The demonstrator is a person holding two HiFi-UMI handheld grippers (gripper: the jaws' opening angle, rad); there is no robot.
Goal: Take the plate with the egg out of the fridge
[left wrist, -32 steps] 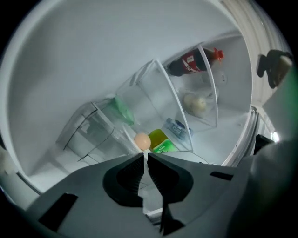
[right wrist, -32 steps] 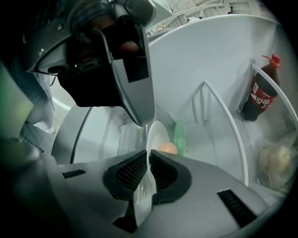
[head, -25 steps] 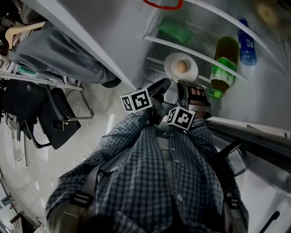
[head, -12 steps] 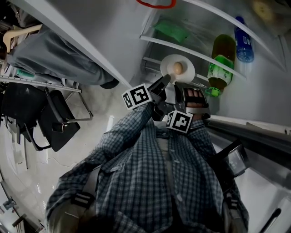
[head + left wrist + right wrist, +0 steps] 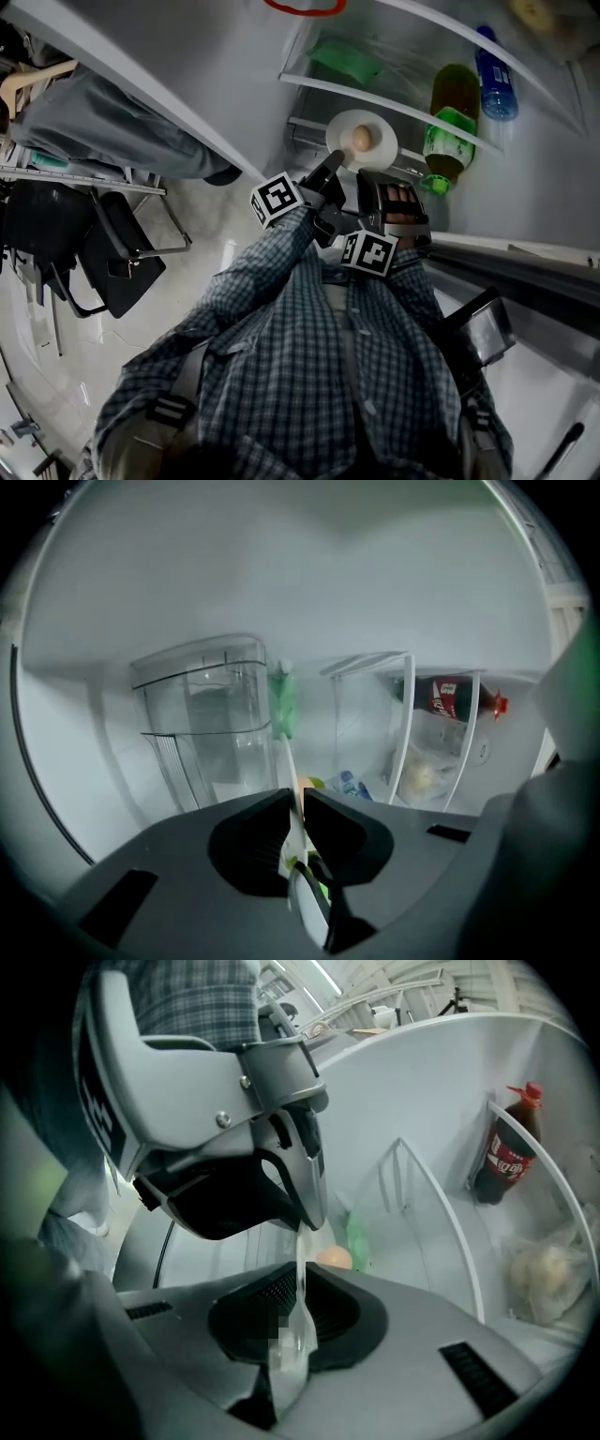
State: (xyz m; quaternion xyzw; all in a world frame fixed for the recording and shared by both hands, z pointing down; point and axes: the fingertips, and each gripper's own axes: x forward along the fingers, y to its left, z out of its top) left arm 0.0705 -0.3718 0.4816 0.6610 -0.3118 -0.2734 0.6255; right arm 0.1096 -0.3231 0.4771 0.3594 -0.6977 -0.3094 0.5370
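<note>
A small white plate (image 5: 380, 131) carrying a brown egg (image 5: 361, 139) hangs in the open fridge, just below a glass shelf (image 5: 375, 94). My left gripper (image 5: 330, 169) is shut on the plate's near-left rim and my right gripper (image 5: 371, 176) is shut on its near rim. In the left gripper view the plate (image 5: 285, 761) stands edge-on between the jaws of the left gripper (image 5: 297, 808). In the right gripper view the plate (image 5: 301, 1283) runs edge-on through the right gripper (image 5: 301, 1309), with the egg (image 5: 333, 1258) just beyond and the left gripper (image 5: 305, 1213) clamped on the rim above.
A green-capped bottle (image 5: 447, 117) and a blue bottle (image 5: 494, 80) lie on the shelf right of the plate; a green packet (image 5: 345, 64) lies behind. A clear drawer (image 5: 202, 714) and a cola bottle (image 5: 503, 1147) sit inside. The fridge door (image 5: 141, 84) stands left, chairs (image 5: 112, 253) beyond.
Both grippers and the plate with the egg have shifted a little up and left in the head view, keeping their hold on the rim.
</note>
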